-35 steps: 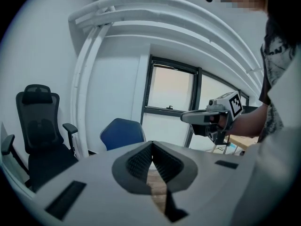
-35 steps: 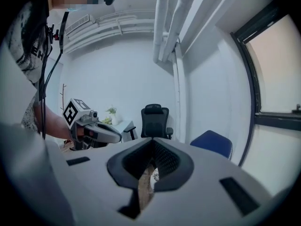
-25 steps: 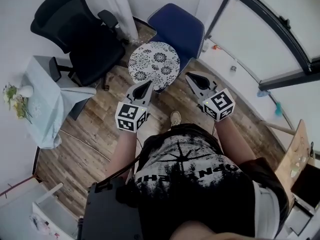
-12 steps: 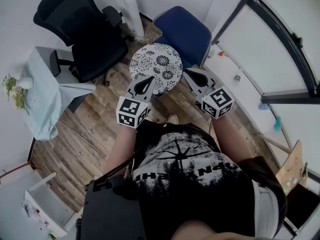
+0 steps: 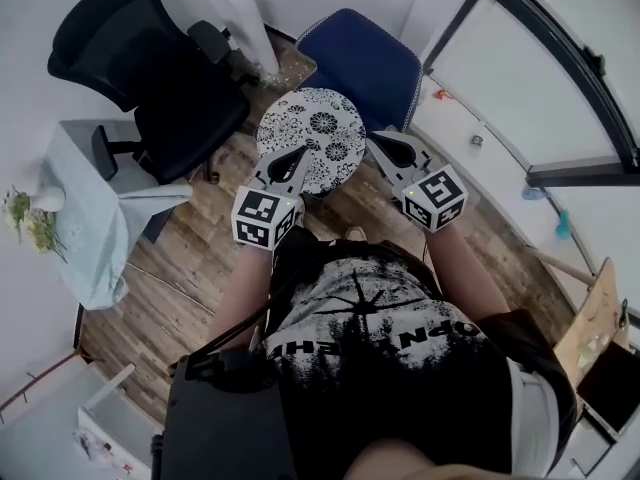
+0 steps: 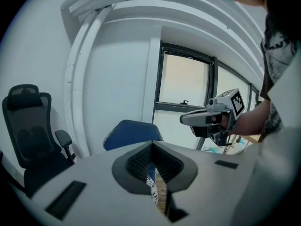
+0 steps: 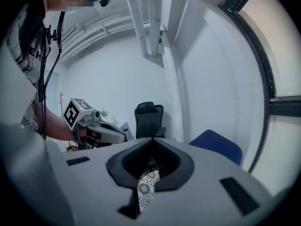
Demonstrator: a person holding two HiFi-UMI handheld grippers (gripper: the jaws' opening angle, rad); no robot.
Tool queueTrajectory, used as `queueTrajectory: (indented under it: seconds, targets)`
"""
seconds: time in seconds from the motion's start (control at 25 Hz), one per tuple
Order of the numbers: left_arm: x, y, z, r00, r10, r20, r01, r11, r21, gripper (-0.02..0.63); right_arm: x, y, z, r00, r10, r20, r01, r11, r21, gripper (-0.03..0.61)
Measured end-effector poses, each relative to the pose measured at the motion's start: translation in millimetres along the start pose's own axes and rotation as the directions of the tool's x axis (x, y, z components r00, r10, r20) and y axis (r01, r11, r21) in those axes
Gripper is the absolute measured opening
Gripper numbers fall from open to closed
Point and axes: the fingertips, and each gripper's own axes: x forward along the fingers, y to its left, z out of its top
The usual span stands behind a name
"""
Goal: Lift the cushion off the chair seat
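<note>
The left gripper (image 6: 158, 185) has its jaws pinched together on the rim of a round white cushion with a black floral print (image 5: 312, 133), and a sliver of patterned fabric shows between them. The right gripper (image 7: 149, 173) is clamped just as tightly on the opposite rim. The cushion hangs between them, just in front of a blue padded chair (image 5: 365, 56) and above a wooden plank floor (image 5: 180, 268). White lettering on the person's black shirt (image 5: 370, 348) appears upside down and is unreadable.
</note>
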Motion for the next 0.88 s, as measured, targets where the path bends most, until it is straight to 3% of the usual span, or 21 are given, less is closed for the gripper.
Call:
queueTrajectory:
  seconds: [0.2, 0.36, 0.6, 0.88]
  targets:
    - [26.8, 27.7, 9.2, 0.991, -0.130, -0.036, 0.132, 0.990, 0.050, 0.012, 20.8, -17.7, 4.3, 0.991, -0.133, 0.016, 0.132, 0.990, 0.045, 0.020]
    - [47.4, 48.5, 20.6, 0.968, -0.245, -0.063, 0.250, 0.963, 0.101, 0.012, 37.6, -27.0, 10.3, 0.972, -0.230, 0.046, 0.226, 0.970, 0.086, 0.020]
    - [73.4, 72.3, 29.0, 0.922, -0.374, -0.104, 0.386, 0.912, 0.143, 0.012, 58.2, -34.6, 7.3, 0.934, -0.353, 0.050, 0.344, 0.930, 0.130, 0.020]
    - [96.3, 69.9, 20.5, 0.858, -0.488, -0.159, 0.511, 0.845, 0.158, 0.012, 59.9, -44.8, -8.0, 0.889, -0.457, 0.011, 0.449, 0.879, 0.161, 0.020]
